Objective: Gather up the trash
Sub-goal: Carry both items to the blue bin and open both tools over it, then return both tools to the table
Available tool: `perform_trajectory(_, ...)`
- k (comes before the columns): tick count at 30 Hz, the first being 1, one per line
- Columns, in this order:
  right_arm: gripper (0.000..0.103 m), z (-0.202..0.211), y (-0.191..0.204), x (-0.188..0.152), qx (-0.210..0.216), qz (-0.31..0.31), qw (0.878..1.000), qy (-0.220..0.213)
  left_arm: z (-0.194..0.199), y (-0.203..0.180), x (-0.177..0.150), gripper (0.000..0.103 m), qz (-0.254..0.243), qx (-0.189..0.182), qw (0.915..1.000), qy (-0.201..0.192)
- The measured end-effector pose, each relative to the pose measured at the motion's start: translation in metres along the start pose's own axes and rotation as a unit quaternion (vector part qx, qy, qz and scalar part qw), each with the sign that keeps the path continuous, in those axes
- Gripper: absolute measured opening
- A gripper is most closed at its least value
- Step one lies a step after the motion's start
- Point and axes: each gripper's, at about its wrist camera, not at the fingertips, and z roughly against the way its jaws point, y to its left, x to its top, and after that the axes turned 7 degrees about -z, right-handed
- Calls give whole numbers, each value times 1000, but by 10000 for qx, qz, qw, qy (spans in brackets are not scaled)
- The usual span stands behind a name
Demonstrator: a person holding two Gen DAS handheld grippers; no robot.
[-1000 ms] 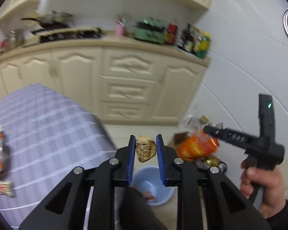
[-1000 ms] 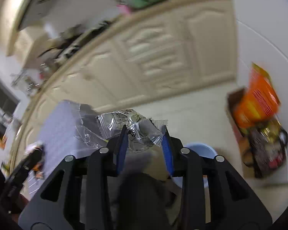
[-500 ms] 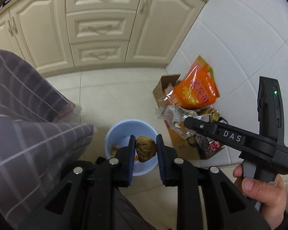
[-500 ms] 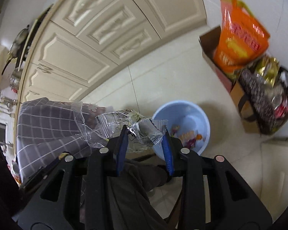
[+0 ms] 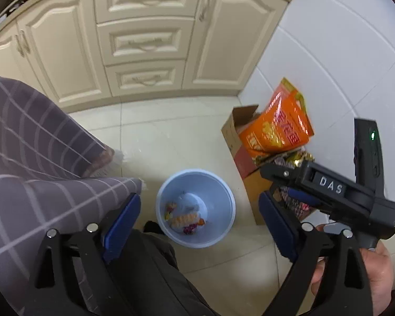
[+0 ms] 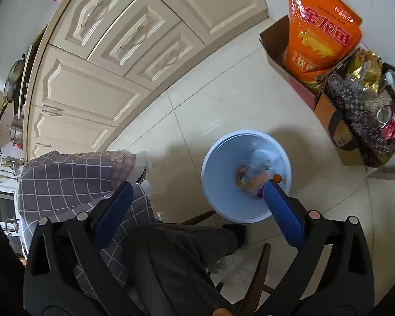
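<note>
Drop step: both claws, left claw [image 5: 197, 220] and right claw [image 6: 197, 205], have just sprung wide, nothing between them. Trash sits in the round pale-blue plastic bin [image 5: 225, 192], lower centre. Next, go back for remaining wrappers.

Cream cabinets [image 5: 144, 39] lined the tiled floor [image 5: 176, 137]. A checked tablecloth [image 5: 34, 158] hung at left. An orange bag [image 6: 321, 36] stood in a cardboard box [image 6: 276, 44] against the white wall [image 5: 329, 52], beside a patterned tote [image 6: 366, 121].

Both the left gripper [image 5: 197, 223] and right gripper [image 6: 197, 208] are pointed steeply downward, jaws just opened wide, nothing held between.
</note>
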Motion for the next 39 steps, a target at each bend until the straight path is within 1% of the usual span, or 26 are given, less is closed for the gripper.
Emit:
perform_trajectory(5, 97, 24, 17, -2, 42, 218, 9994, -255, 41, -3, -1, 90, 29, 270, 9987, -428)
perform_trajectory(8, 97, 39, 33, -3, 93, 392, 9984, -393, 72, -5, -1, 90, 25, 340, 9966, -749)
perform_trajectory(10, 97, 52, 48, -5, 203, 527, 9972, -490, 92, -4, 0, 91, 41, 373, 9947, -953)
perform_trajectory(13, 97, 68, 68, -8, 327, 708, 9950, -620, 121, -2, 1, 91, 58, 480, 9910, -1246)
perform_trajectory(17, 97, 96, 107, -15, 561, 1097, 9887, -856, 165, 8, 0, 93, 143, 668, 9834, -1684)
perform_trajectory(22, 97, 126, 155, -33, 855, 1596, 9777, -1061, 209, 26, -8, 93, 242, 921, 9733, -2087)
perform_trajectory(23, 97, 132, 166, -38, 912, 1727, 9745, -1103, 220, 32, -11, 93, 285, 1010, 9703, -2180)
perform_trajectory(30, 97, 153, 229, -76, 1169, 2461, 9543, -1226, 272, 66, -37, 93, 624, 1323, 9566, -2519)
perform_trajectory(36, 97, 161, 275, -114, 1366, 3033, 9357, -1172, 309, 94, -64, 93, 922, 1655, 9436, -2717)
perform_trajectory(39, 97, 160, 296, -134, 1460, 3262, 9277, -1082, 326, 108, -79, 93, 1079, 1866, 9354, -2803)
